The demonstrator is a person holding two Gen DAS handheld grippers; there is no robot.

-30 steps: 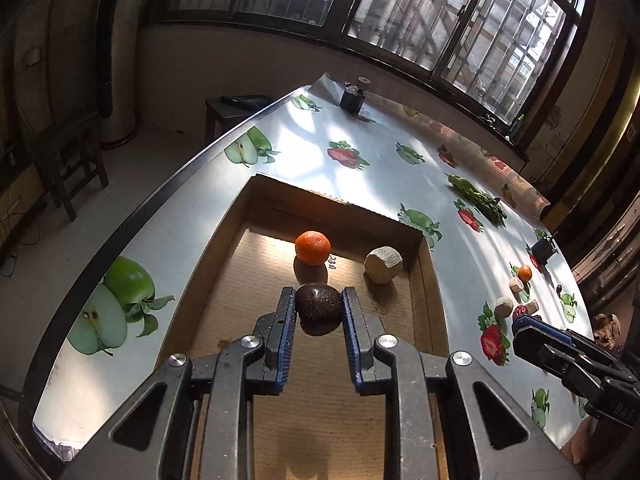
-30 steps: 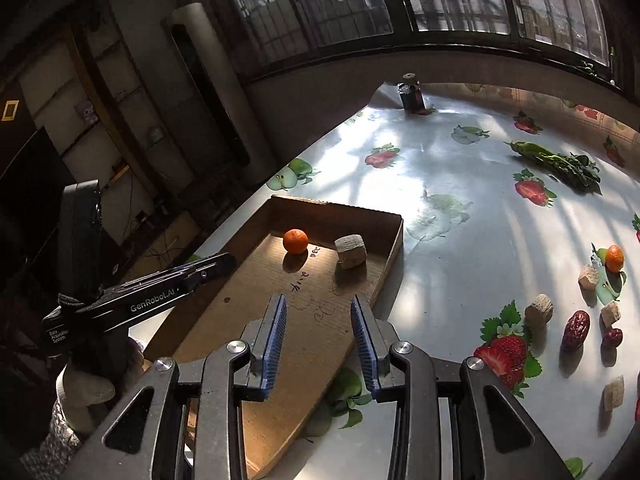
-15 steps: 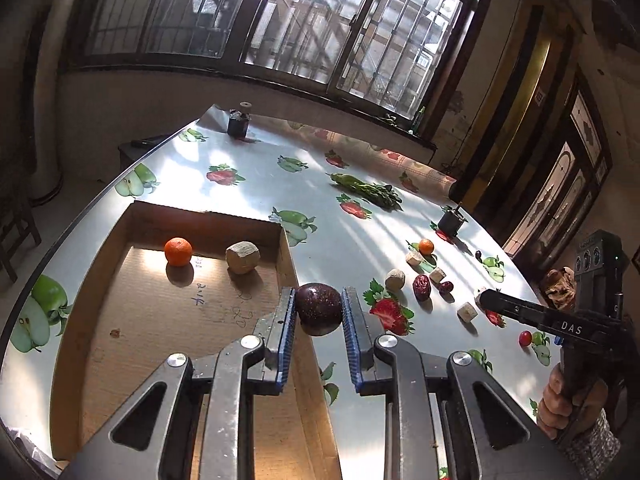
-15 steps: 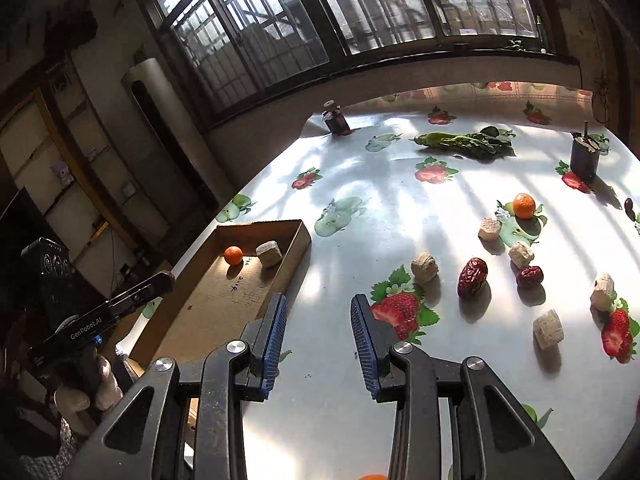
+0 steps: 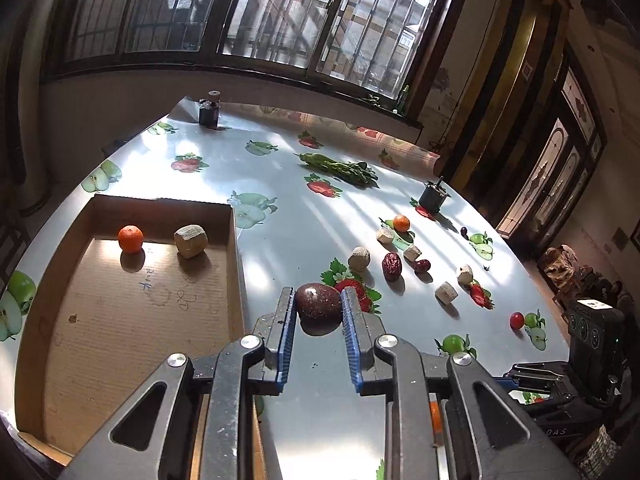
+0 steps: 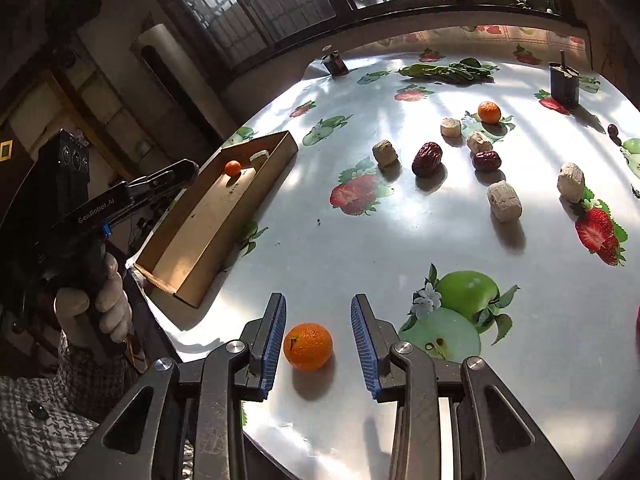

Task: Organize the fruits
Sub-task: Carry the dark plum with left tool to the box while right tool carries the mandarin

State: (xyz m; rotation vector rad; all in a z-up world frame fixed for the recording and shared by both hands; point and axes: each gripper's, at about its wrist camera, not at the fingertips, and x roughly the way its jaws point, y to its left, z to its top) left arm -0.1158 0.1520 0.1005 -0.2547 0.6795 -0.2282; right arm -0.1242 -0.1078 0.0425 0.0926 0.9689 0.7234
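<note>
- Left claw [image 5: 318,312]: clamped on a dark round fruit [image 5: 318,305], which is held above the table [image 5: 280,248] just right of the cardboard tray [image 5: 236,264].
- Cardboard tray: an orange [image 5: 130,238] and a pale chunk [image 5: 191,235] are seen at its far end.
- Right claw [image 6: 318,334]: fingers are held apart on either side of a small orange [image 6: 308,346] resting on the table, with gaps visible on both sides.
</note>
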